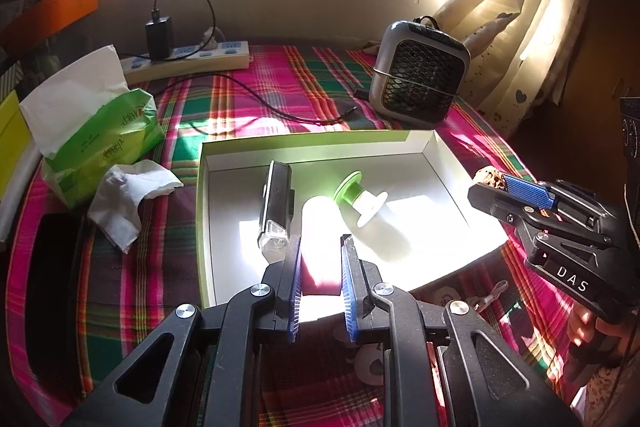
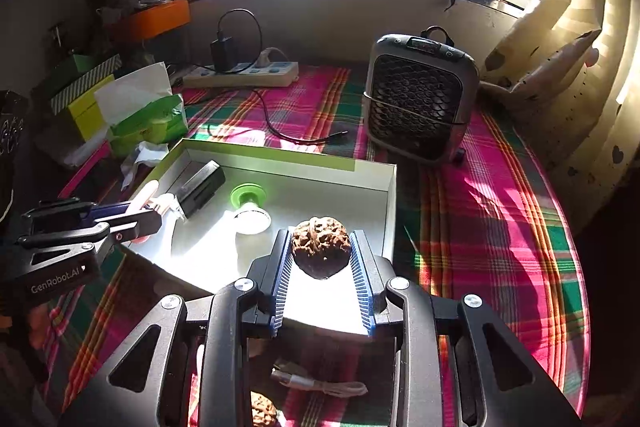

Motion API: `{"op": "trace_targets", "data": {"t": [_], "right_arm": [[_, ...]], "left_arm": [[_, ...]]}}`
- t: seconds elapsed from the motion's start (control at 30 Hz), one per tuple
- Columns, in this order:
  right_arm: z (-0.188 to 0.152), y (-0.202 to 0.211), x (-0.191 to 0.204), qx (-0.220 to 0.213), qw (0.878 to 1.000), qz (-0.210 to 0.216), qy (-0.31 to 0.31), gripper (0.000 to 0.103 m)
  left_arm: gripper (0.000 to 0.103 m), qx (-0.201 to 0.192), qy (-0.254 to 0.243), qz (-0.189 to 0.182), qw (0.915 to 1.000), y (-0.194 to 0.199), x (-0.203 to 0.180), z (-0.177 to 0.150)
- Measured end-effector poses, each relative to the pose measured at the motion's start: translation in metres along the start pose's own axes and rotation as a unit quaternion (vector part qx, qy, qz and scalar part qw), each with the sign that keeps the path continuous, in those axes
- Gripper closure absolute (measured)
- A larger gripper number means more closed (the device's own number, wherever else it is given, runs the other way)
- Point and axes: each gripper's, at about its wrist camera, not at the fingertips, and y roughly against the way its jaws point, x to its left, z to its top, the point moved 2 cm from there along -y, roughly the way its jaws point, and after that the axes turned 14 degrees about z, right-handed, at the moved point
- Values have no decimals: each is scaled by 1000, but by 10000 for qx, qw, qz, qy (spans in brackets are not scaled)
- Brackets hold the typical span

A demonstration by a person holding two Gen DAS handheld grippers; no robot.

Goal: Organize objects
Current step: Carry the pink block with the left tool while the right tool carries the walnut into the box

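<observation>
A white tray with a green rim lies on the plaid cloth. In it lie a black bike light and a green and white spool. My left gripper is shut on a white tube with a pink end, held over the tray's near edge; it shows in the right wrist view. My right gripper is shut on a brown wrinkled walnut above the tray's near right part; the walnut also shows in the left wrist view.
A small grey fan stands behind the tray. A power strip with a charger and a black cable lie at the back. A green tissue pack and crumpled tissue lie left. A second walnut and a white cable lie near me.
</observation>
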Motion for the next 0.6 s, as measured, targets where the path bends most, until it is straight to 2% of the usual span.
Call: {"op": "trace_targets", "data": {"t": [0.6], "right_arm": [[27, -57, -27, 419, 9990, 89, -153, 73]], "left_arm": [[88, 224, -88, 6, 9997, -41, -13, 21]]}}
